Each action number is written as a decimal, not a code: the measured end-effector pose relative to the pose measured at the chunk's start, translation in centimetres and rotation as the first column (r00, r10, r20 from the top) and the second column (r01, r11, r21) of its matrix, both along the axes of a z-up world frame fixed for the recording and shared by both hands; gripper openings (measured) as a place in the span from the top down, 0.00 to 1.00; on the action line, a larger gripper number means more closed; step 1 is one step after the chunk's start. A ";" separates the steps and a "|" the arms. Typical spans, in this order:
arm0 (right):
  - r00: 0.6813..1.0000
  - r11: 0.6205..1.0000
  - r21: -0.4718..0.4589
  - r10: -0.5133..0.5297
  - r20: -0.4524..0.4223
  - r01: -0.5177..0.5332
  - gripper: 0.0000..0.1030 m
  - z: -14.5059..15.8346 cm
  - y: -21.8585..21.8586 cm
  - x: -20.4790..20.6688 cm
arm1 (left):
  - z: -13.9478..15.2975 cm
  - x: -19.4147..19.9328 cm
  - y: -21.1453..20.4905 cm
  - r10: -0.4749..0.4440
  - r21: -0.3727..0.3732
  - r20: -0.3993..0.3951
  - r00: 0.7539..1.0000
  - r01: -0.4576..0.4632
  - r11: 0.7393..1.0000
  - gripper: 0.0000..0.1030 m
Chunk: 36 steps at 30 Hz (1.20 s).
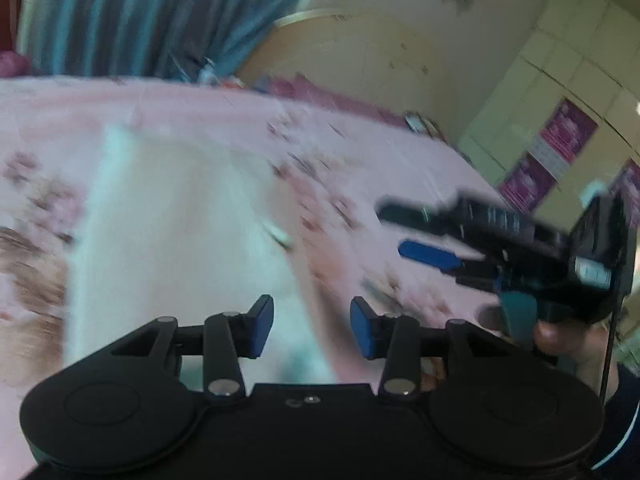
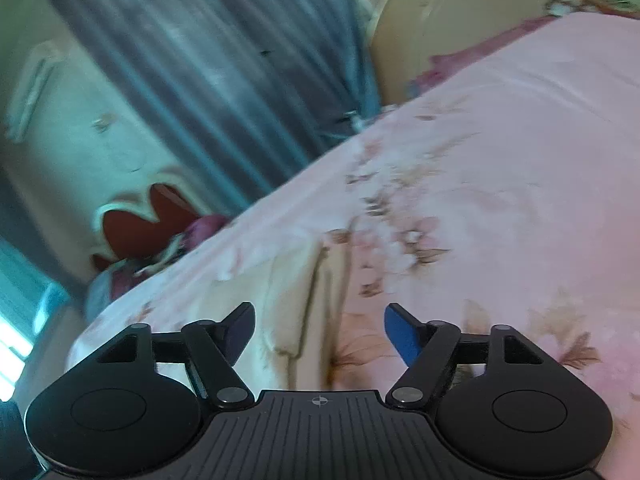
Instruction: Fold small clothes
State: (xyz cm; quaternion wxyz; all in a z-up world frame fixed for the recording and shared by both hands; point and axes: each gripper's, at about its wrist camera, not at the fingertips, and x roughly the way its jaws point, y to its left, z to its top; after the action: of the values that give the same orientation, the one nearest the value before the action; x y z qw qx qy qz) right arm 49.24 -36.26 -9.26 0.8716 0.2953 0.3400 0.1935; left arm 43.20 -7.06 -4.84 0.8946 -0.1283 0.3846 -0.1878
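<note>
A pale cream garment [image 1: 176,240] lies flat on the pink floral bedsheet [image 1: 360,152], blurred by motion. My left gripper [image 1: 312,328] is open and empty, held just above the garment's near edge. My right gripper [image 1: 404,232] shows at the right in the left wrist view, open, above the sheet to the right of the garment. In the right wrist view the right gripper [image 2: 319,334] is open and empty, with a folded edge of the cream garment [image 2: 300,312] below and ahead of its fingers.
A beige headboard [image 1: 360,56] stands at the far end of the bed. Blue-grey curtains [image 1: 160,16] hang behind it. A cream wardrobe with pink posters [image 1: 560,136] is at the right. A red chair back [image 2: 144,220] stands beyond the bed's left side.
</note>
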 end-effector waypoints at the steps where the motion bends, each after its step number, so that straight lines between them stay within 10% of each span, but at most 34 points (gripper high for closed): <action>1: 0.999 0.999 0.012 0.030 -0.011 -0.030 0.67 -0.2 0.5 0.2 | 0.3 0.1 1.5 0.032 -0.006 0.019 0.999 -0.032 0.999 0.61; 6: 0.990 0.991 0.005 0.130 -0.058 -0.130 0.72 -1.5 4.4 1.5 | -1.2 2.7 8.2 0.214 0.005 0.010 0.977 -0.214 0.977 0.65; 14: 0.972 0.982 -0.030 0.179 -0.152 -0.186 0.72 -3.8 7.3 2.5 | -5.6 5.7 10.3 0.205 0.007 -0.148 0.967 -0.207 0.978 0.69; 20: 0.968 0.977 -0.073 0.187 -0.166 -0.201 0.72 -3.7 8.8 3.3 | -4.6 4.5 11.5 0.210 -0.017 -0.018 0.977 -0.211 0.977 0.73; 23: 0.972 0.973 -0.115 0.181 -0.152 -0.199 0.92 -3.4 9.8 3.2 | -4.1 5.8 10.8 0.138 0.009 -0.003 0.990 -0.138 0.990 0.73; 29: 0.986 0.971 -0.177 0.149 -0.079 -0.161 0.93 0.0 9.4 -0.3 | -2.4 6.4 9.0 0.036 0.053 0.062 0.997 -0.039 0.998 0.76; 36: 0.980 0.981 -0.152 0.090 -0.175 -0.117 0.92 -3.2 8.4 0.0 | -4.2 7.6 5.8 -0.051 0.190 0.000 0.999 0.050 0.980 0.76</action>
State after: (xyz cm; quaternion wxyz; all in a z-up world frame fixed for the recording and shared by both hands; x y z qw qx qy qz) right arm 49.23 -27.82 -12.50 0.8496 0.2207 0.4417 0.1852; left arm 50.76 -1.21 -9.02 0.8987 -0.0320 0.4015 -0.1733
